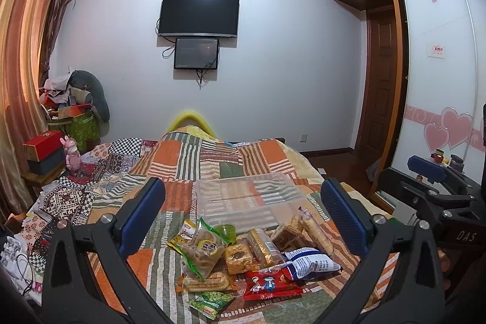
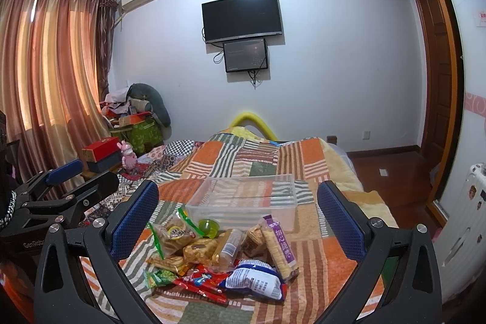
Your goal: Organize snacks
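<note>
1. A bed covered by a patchwork quilt [image 1: 212,160] fills the view, with a dark television [image 1: 199,15] on the far wall.
2. A heap of wrapped snacks [image 1: 243,258] lies on the quilt toward the near edge of the bed.
3. An empty clear plastic bin [image 1: 246,202] sits on the quilt just behind the heap, touching its back.
4. The left gripper [image 1: 243,217] hovers above the snacks, jaws wide apart, holding nothing.
5. The right gripper [image 2: 238,217] hovers beside it, also wide apart and empty.

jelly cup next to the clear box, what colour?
Green. The jelly cup shows best in the right wrist view, just in front of the clear box.
</note>
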Available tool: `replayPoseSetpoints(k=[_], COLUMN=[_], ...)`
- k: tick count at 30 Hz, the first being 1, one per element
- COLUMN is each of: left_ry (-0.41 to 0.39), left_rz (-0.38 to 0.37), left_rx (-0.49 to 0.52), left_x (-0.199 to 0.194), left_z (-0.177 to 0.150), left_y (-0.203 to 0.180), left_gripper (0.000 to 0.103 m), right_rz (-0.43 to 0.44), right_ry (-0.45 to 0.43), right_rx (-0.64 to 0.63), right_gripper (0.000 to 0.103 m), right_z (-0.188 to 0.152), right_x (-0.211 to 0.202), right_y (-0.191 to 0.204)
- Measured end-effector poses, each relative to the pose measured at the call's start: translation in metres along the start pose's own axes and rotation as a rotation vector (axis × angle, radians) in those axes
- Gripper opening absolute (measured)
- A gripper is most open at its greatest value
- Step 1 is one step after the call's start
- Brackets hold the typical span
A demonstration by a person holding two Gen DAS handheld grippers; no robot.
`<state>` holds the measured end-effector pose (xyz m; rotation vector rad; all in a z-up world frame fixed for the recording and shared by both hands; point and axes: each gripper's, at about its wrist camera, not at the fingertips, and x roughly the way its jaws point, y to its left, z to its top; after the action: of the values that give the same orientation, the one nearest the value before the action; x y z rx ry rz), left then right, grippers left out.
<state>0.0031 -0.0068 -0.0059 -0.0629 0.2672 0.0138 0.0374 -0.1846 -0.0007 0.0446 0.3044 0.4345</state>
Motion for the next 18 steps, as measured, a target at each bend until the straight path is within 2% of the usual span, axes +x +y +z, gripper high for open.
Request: replayPoseSetpoints(k=[18], left_ry=[0.002], left_rz=[0.002], left_rx=[0.001], left_x=[0.0004], left_z=[-0.0004], left_y=[0.0011], left_gripper=[0.103], right_rz=[0.004], right_ry=[0.008], right_rx=[0.008], right_gripper=[0.103], right_z=[0.0007], right_x=[0.0008], right_y=[-0.0001])
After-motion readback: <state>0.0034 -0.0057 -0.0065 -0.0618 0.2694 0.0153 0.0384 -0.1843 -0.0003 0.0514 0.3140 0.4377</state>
